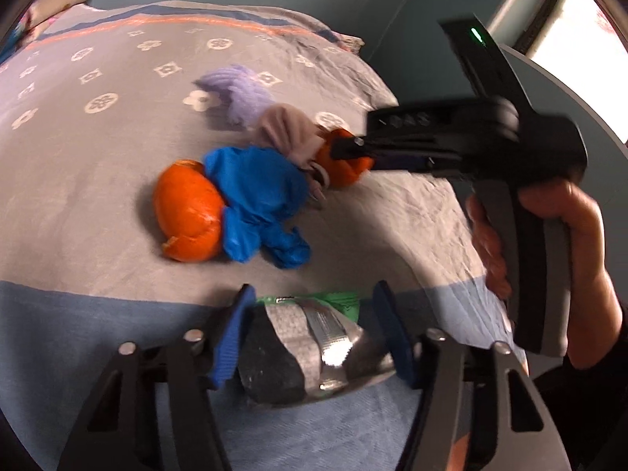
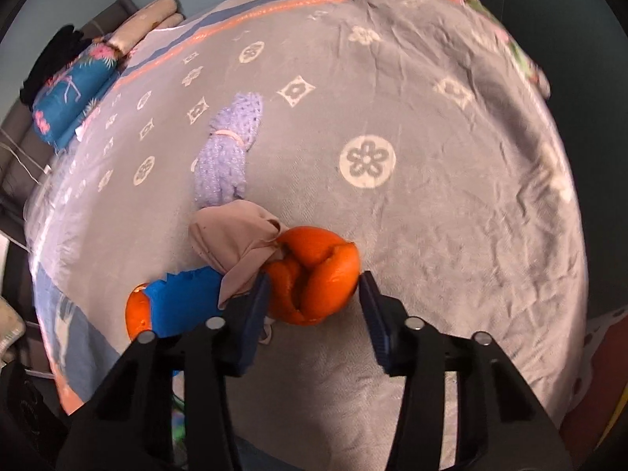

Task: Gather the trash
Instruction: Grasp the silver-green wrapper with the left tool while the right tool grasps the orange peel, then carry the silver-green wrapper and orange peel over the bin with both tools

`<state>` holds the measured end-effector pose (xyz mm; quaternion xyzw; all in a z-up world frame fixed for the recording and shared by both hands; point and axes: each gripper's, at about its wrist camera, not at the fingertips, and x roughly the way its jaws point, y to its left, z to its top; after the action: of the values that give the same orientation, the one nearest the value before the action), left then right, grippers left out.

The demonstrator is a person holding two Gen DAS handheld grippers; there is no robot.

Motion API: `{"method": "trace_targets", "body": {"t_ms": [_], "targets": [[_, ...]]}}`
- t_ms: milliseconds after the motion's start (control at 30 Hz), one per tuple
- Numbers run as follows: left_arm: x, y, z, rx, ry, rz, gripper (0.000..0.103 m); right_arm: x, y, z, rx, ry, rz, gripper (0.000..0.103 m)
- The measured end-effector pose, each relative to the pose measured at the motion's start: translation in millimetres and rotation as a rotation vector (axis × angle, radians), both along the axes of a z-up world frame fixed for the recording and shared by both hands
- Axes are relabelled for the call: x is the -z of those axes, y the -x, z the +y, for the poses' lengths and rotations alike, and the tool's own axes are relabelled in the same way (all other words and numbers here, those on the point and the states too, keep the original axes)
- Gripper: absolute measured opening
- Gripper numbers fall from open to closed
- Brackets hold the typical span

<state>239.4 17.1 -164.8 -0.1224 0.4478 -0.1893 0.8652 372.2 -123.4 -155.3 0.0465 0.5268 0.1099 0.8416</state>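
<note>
My left gripper (image 1: 314, 333) is shut on a crumpled silver and green wrapper (image 1: 314, 345), held above the bed's near edge. My right gripper (image 2: 314, 306) is open, its jaws on either side of an orange peel (image 2: 314, 274); this also shows in the left wrist view (image 1: 345, 161). A beige cloth (image 2: 231, 243) lies against that peel. A blue crumpled bag (image 1: 255, 200) and a second orange peel (image 1: 184, 216) lie beside it. A purple knitted bundle (image 2: 227, 149) lies farther back.
Everything rests on a grey patterned bedspread (image 2: 431, 196). Pillows (image 2: 66, 94) are stacked at the far left corner. A window (image 1: 569, 31) is at the upper right in the left wrist view.
</note>
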Motion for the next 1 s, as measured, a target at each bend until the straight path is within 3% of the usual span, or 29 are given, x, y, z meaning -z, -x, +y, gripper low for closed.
{"method": "trace_targets", "body": {"t_ms": [100,167,367,533,767,1000], "targets": [[1.3,5.0,-8.0,0.018,-0.032,-0.025,0.036,-0.8,1.5,2.0,0.001,0.007,0.002,0.025],[2.7,5.9,-11.8,0.029,-0.038,-0.032,0.031,0.8,1.1,1.1,0.002,0.017,0.008,0.022],[-3.4,12.9,-9.2,0.022,-0.014,-0.050,0.030,3.8,-0.1,-9.9,0.035,-0.013,0.020,0.016],[-19.8,27.2,-6.4,0.026,0.016,-0.087,0.030,-21.5,14.7,-17.4,0.028,-0.015,-0.060,0.016],[-43.2,39.0,-11.0,-0.002,0.000,-0.126,0.030,-63.9,51.5,-44.9,0.047,-0.061,-0.153,0.016],[-68.9,36.9,-21.1,-0.007,-0.034,-0.132,0.030,-83.2,92.2,-88.0,0.146,-0.181,-0.152,0.016]]}}
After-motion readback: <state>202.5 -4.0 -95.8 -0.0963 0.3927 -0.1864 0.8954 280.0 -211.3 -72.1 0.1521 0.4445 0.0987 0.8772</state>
